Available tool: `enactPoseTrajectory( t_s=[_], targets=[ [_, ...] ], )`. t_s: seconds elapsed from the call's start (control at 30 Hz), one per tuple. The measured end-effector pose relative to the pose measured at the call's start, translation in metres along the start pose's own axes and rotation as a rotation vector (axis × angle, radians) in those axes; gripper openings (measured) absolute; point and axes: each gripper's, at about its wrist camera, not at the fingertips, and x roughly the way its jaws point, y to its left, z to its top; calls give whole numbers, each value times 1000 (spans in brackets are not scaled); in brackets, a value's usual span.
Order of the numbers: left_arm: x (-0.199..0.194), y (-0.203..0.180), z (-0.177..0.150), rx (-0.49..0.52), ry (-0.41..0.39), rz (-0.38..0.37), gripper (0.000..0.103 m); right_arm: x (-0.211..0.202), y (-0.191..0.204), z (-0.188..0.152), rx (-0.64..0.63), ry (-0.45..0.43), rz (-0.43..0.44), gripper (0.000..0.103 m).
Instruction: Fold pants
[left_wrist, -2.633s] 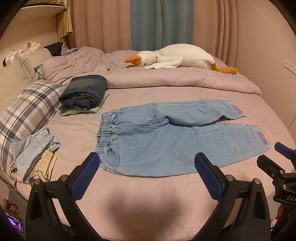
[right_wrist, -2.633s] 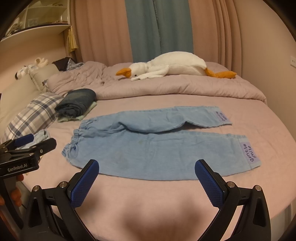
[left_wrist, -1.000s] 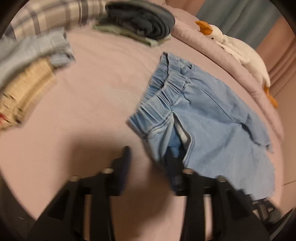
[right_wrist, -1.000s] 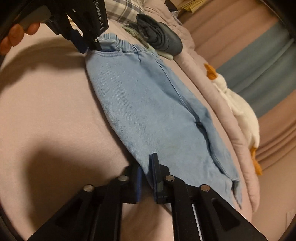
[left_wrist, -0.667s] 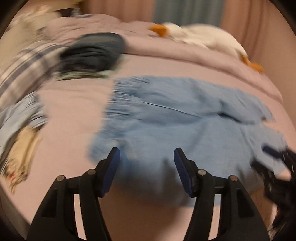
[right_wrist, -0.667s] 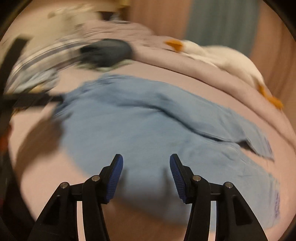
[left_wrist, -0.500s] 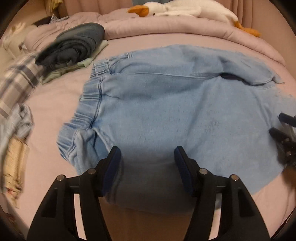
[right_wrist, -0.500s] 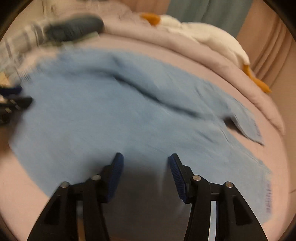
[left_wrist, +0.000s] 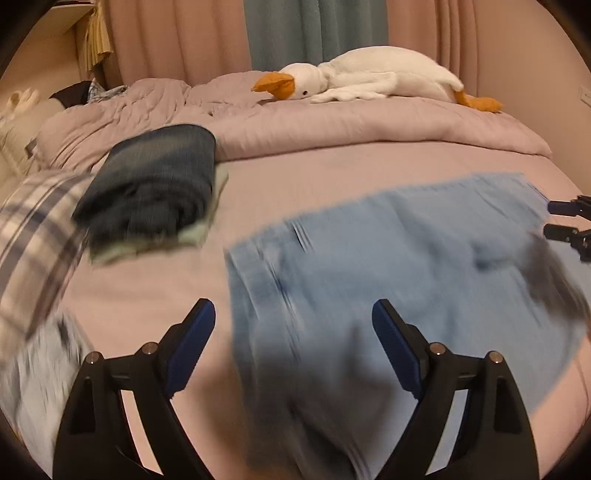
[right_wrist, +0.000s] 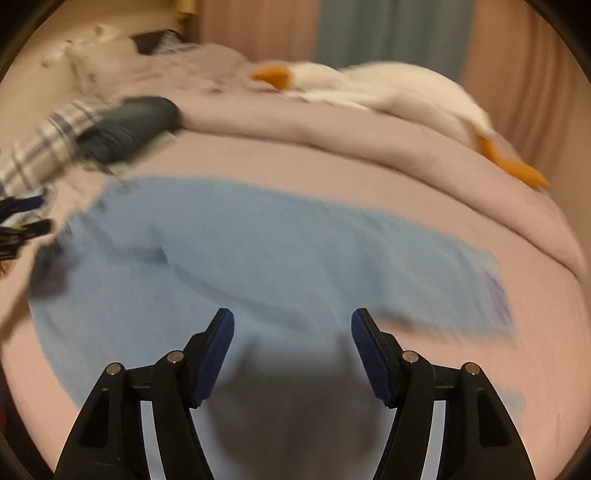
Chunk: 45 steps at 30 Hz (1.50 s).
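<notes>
The pants (left_wrist: 388, 280) are light blue denim, lying flat on the pink bed sheet with the waistband end toward nine o'clock in the left wrist view and the leg stretching toward three o'clock. In the right wrist view the pants (right_wrist: 258, 254) spread wide across the middle, a dark purple label near the hem at three o'clock. Both views are motion-blurred.

Bare pink sheet (left_wrist: 147, 291) lies open just ahead and left of the left tongs (left_wrist: 291, 343); farther left-ahead a stack of folded clothes (left_wrist: 151, 195) and a plaid pillow (left_wrist: 33, 236) block passage; beyond the right tongs (right_wrist: 291, 347), open sheet runs to the bunched duvet (right_wrist: 332, 129) bearing a plush goose (right_wrist: 388, 92).
</notes>
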Motion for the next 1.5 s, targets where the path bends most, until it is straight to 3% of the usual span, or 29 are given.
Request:
enactPoseTrajectory(
  t_s=[0.13, 0.37, 0.47, 0.53, 0.63, 0.67, 0.7, 0.73, 0.83, 0.93, 1.03, 1.1, 1.17, 1.3, 1.5],
  targets=[
    [69, 35, 45, -55, 107, -101, 85, 66, 19, 62, -125, 15, 23, 66],
    [135, 47, 65, -30, 242, -160, 74, 155, 14, 129, -251, 81, 82, 66],
    [160, 40, 61, 44, 331, -186, 65, 190, 5, 138, -278, 187, 139, 66],
    [162, 41, 64, 51, 328, -209, 63, 208, 0, 135, -261, 277, 191, 66],
    [160, 42, 67, 64, 324, -218, 54, 206, -1, 135, -252, 301, 230, 64],
    [159, 42, 68, 69, 321, -209, 45, 204, 3, 135, -265, 307, 239, 47],
    [156, 43, 69, 66, 318, -204, 40, 202, 11, 137, -289, 305, 246, 18],
    [153, 43, 71, 66, 315, -194, 29, 196, 24, 136, -336, 299, 229, 9],
    [145, 42, 80, 82, 289, -149, 26, 183, 53, 130, -484, 294, 118, 5],
    [149, 43, 77, 73, 266, -124, 26, 173, 58, 144, -483, 228, 41, 5],
    [164, 31, 70, 122, 301, -60, 27, 198, 68, 135, -492, 295, 1, 4],
    [160, 26, 76, 143, 298, -23, 27, 198, 82, 128, -543, 274, -62, 5],
    [151, 25, 80, 151, 284, -7, 26, 189, 83, 132, -517, 270, -70, 5],
    [96, 20, 83, 169, 158, 38, 26, 143, 94, 145, -546, 161, -145, 5],
    [12, 10, 66, 222, -14, 23, 24, 47, 112, 123, -586, -33, -243, 5]
  ],
)
